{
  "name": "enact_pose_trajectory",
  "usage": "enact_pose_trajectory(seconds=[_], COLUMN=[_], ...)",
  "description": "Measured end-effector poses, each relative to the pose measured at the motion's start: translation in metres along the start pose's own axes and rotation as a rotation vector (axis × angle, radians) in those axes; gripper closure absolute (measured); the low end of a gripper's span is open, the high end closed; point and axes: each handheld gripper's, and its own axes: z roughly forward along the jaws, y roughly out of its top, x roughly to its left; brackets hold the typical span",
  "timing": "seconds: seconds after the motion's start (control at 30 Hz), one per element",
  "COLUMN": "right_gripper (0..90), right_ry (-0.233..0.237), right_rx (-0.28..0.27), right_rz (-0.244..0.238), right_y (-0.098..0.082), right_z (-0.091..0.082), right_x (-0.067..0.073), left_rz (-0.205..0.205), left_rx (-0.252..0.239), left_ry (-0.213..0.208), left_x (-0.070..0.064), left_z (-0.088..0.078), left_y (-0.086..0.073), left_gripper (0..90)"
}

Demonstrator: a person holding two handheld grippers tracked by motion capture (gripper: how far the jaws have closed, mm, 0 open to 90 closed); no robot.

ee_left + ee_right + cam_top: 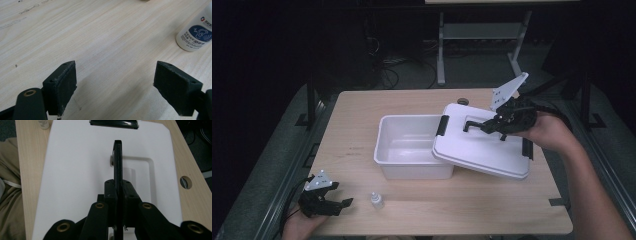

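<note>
R gripper [477,126] comes in from the right side w/ the forearm angled up from the bottom corner, wrist bent so the jaws point back toward the middle of the table. Jaws are clamped tight on the black carry handle [117,162] of the white lid [482,150], handle standing upright btwn the pads. L gripper [334,204] sits low at the near left corner, jaws spread wide w/ nothing in them, just hovering over bare wood.

Surface is a light wood table [357,130], dark room behind w/ a grey desk frame and cables on the floor.

Lid is tilted, overlapping the right rim of the open white bin [407,150] mid-table. Black latches on its ends. Small white bottle [376,200] stands near the front edge, just right of the L gripper.
</note>
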Motion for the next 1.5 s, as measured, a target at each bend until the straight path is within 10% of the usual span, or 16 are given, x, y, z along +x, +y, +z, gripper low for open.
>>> enact_pose_trajectory(seconds=[1.5], right_gripper=[83.8], right_ry=[-0.026], right_rx=[-0.022], right_rz=[0.108], right_y=[-0.083], right_z=[-0.017], right_x=[0.011], left_rz=[0.002], left_rx=[0.015], left_ry=[0.004], left_x=[-0.002], left_z=[0.002], left_y=[0.0], left_gripper=[18.2])
